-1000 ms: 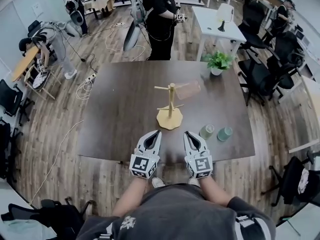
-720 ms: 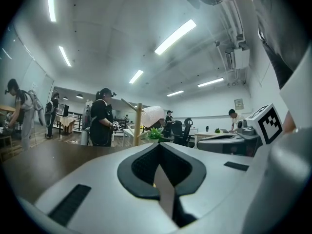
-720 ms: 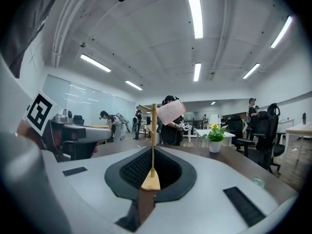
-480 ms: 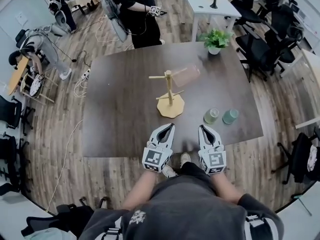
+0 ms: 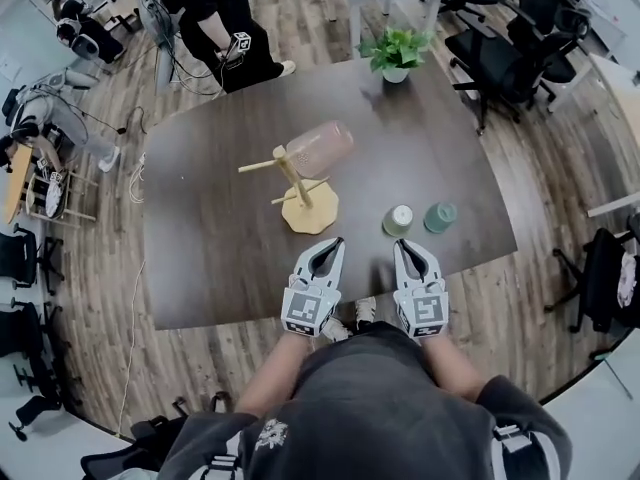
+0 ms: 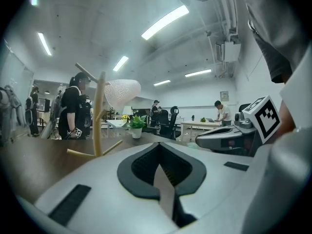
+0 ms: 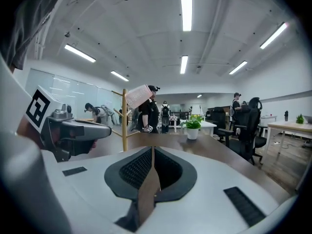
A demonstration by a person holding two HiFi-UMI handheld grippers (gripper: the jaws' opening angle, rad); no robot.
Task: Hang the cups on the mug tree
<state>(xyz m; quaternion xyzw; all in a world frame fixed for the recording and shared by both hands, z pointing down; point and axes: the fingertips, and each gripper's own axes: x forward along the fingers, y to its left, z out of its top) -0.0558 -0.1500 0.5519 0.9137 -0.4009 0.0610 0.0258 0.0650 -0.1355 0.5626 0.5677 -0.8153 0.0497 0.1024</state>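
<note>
1. Tongs first: our left gripper [image 5: 332, 242] and right gripper [image 5: 406, 244] both have their jaws pressed together with nothing between them. They sit side by side at the near edge of the table [image 5: 215, 248], low in the frame's centre.
2. Compared with a second ago, both grippers have slid rightwards relative to the mug tree [image 5: 294, 176]. The right one's tip now lies just below the green cup [image 5: 398, 220], which earlier stood off to its right. The jaws were closed then too.
3. For the task, we judge this to be the approach to the next cup.
   - One pink cup [image 5: 318, 148] already hangs tilted on an upper branch, left of the frame's centre.
   - The green cup and the teal cup [image 5: 439, 216] still stand close together on the table, right of the tree's base.
   - The right jaws would have to open before any pick.
4. Several things are hard to read.
   - From above we cannot make out handles on the two standing cups, nor which way they would face.
   - The pink cup's handle and its peg are hidden by the cup's own body.
   - Neither gripper view clearly shows the standing cups. Each shows mostly its own gripper body, with the tree and pink cup beyond.
</note>
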